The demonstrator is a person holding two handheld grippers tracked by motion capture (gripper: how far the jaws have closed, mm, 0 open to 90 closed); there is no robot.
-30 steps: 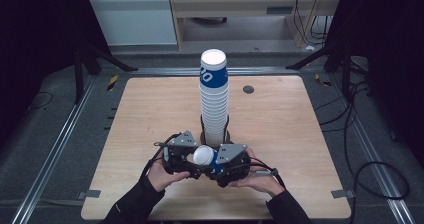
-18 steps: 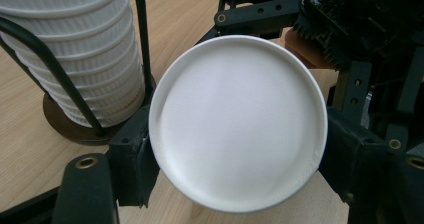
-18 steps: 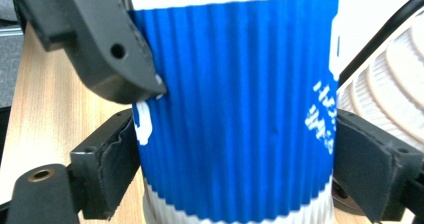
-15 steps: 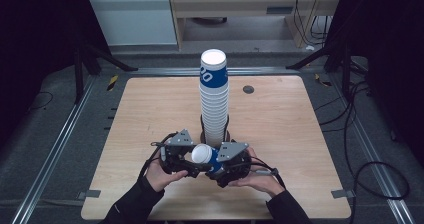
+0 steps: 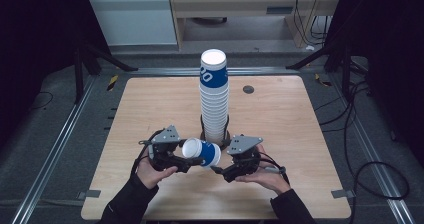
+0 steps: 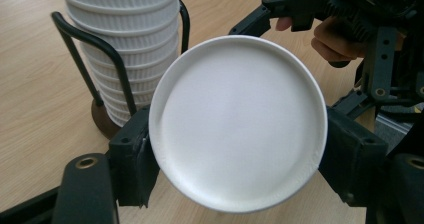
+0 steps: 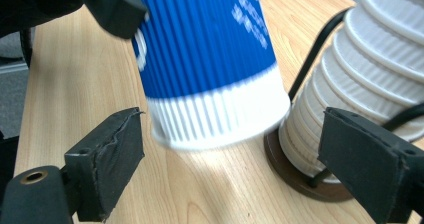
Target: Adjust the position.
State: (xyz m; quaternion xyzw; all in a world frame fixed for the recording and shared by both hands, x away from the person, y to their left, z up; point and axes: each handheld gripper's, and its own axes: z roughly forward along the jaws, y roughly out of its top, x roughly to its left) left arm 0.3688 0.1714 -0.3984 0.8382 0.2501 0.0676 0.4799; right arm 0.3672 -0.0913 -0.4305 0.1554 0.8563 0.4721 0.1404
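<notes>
- While both forearms reach in from the near edge of the counter [image 5: 150, 109], the left tongs [image 5: 192, 160] are clamped on a single paper cup [image 5: 201, 152], pads pressing either side of its wide end.
- That cup lies tipped on its side above the wood, white mouth turned toward the left hand [image 5: 150, 173], blue ribbed wall and white base pointing to the right.
- From the left gripper view, the cup's round white inside faces the camera, squeezed between the two black pads [image 6: 132, 164].
- Over to the right tongs [image 5: 216, 169]: jaws apart, they have just been opening, and the cup's white base hangs between them with clear air on both sides, no pad pressing it.
- Right hand [image 5: 262, 176] sits low on the counter, just beside the left.
- Just behind the tongs stands the tall stack of cups [image 5: 214, 96], blue cup on top, white ribbed ones beneath.
- Stack sits in a dark wire holder [image 5: 226, 134] with a round base, near the counter's middle.
- Farther back, a small dark disc [image 5: 248, 89] lies on the wood.
</notes>
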